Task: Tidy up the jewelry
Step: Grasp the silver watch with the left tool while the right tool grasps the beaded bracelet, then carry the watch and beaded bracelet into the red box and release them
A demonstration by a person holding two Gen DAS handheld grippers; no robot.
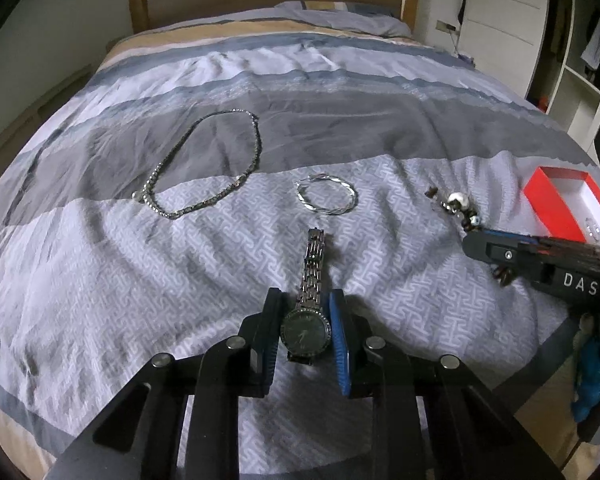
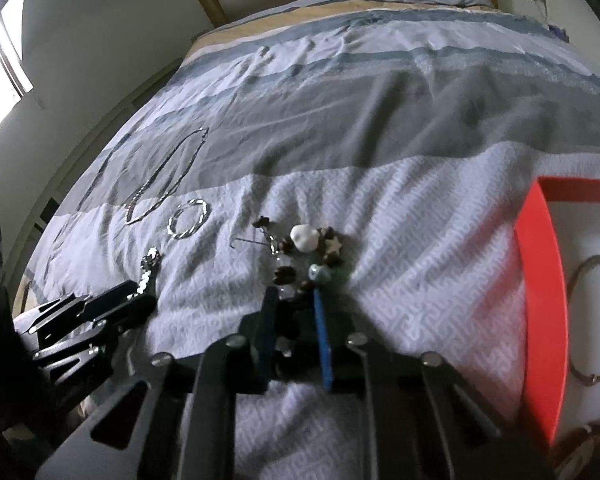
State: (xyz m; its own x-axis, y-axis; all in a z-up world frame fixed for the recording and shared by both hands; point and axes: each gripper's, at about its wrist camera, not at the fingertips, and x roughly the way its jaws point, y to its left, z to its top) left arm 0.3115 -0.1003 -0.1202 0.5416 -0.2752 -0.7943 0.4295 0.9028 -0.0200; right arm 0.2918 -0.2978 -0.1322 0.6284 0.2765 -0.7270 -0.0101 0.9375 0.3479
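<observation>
Left wrist view: left gripper [image 1: 305,334] clamped across the case of the wristwatch [image 1: 305,330], lower centre of frame; both pads touch the round bezel. Watch has a dark dial, a stone-set rim and a silver link band running up-frame over the patterned bedspread [image 1: 180,280].

Right wrist view: right gripper [image 2: 296,320] with its fingers close together on the near end of the beaded bracelet [image 2: 300,256], centre frame. How firm the bite is I cannot tell, as the picture is blurred there. Bracelet is a loose cluster of brown beads, one white bead and a pale blue one, plus a thin wire hook off to its left.

Risks, as I judge them:
- Round bezel between flat pads could pivot or slip out on lifting, with the band's weight pulling it.
- Bracelet is caught by a few beads only, so the rest may dangle, swing or snag on the fabric.
- Red box [image 2: 540,280], right edge, already holds a ring-shaped piece, and a drop could tangle with it.

Silver chain necklace [image 1: 204,164] and twisted hoop bangle [image 1: 326,199] lie untouched, upper left of centre.
</observation>
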